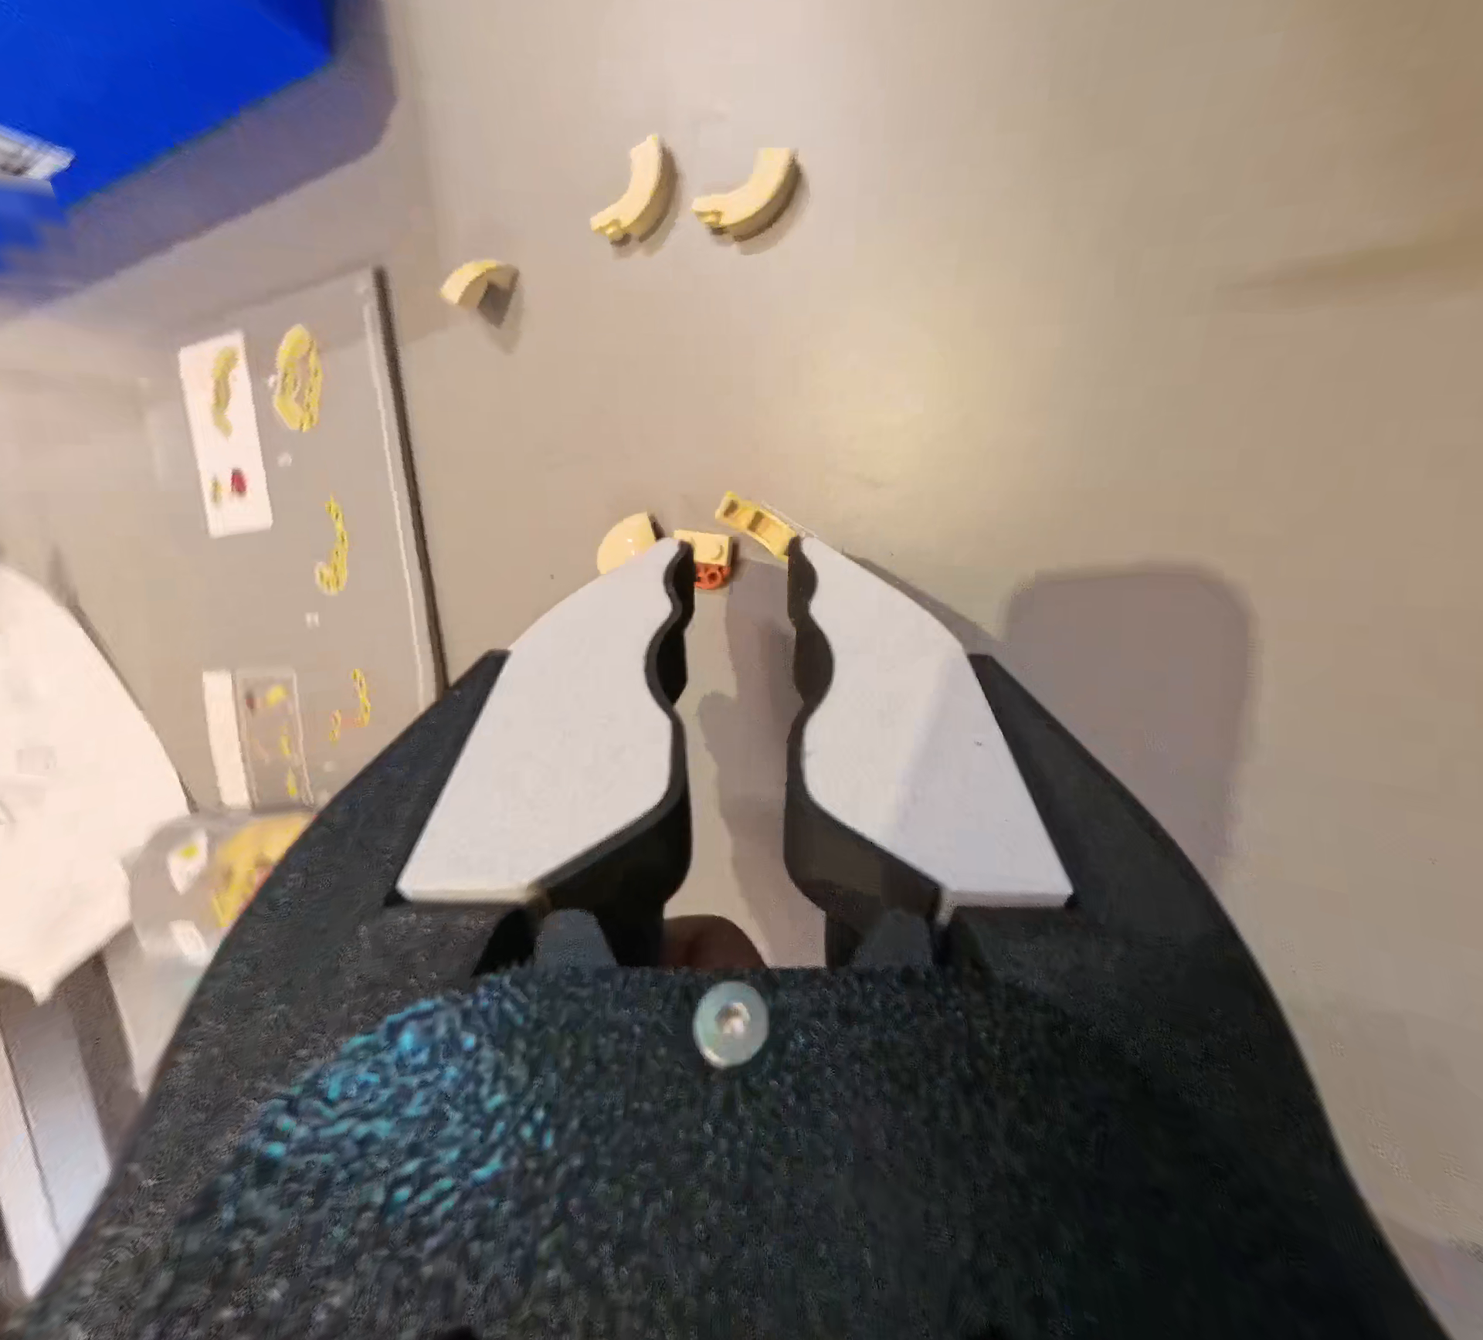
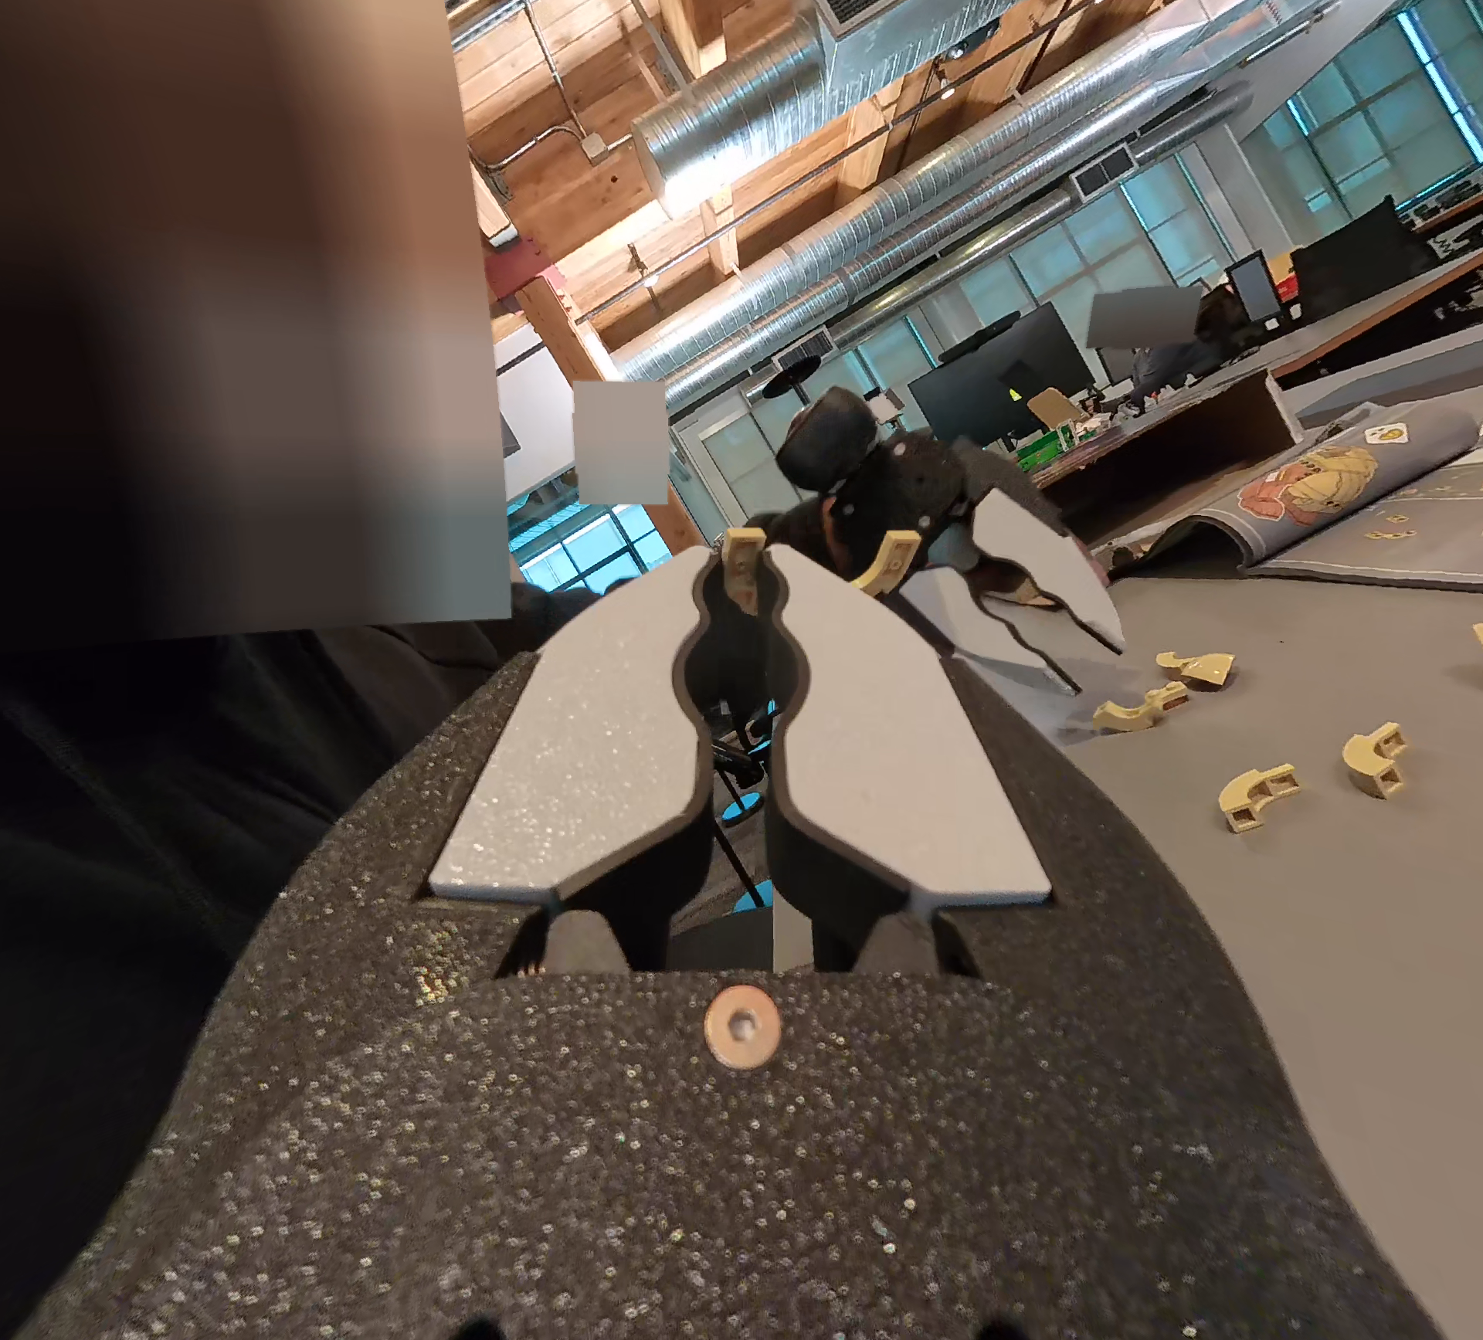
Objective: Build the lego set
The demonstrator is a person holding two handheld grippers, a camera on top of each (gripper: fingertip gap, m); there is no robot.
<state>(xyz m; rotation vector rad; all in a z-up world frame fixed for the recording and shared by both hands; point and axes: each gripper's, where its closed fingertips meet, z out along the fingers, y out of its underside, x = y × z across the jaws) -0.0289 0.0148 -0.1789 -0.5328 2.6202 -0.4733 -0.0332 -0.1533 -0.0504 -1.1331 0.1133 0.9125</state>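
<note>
Just ahead of the left gripper (image 1: 740, 554), on the table (image 1: 963, 338), three small pieces lie in a row: a domed piece (image 1: 624, 544) beside its left fingertip, a small studded piece (image 1: 709, 557) between the tips, a curved piece (image 1: 754, 520) at the right tip. Farther ahead lie two arched bricks (image 1: 692, 194); the booklet (image 1: 297, 539) lies to the left.

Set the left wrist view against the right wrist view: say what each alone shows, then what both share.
Left wrist view only: an orange round piece on the grey table between the open fingers of the left hand-held gripper, and a blue bin.

Right wrist view only: the right hand-held gripper shut on a curved tan brick, raised off the table; ceiling ducts; monitors.

Both: loose tan arch bricks and the instruction booklet.
</note>
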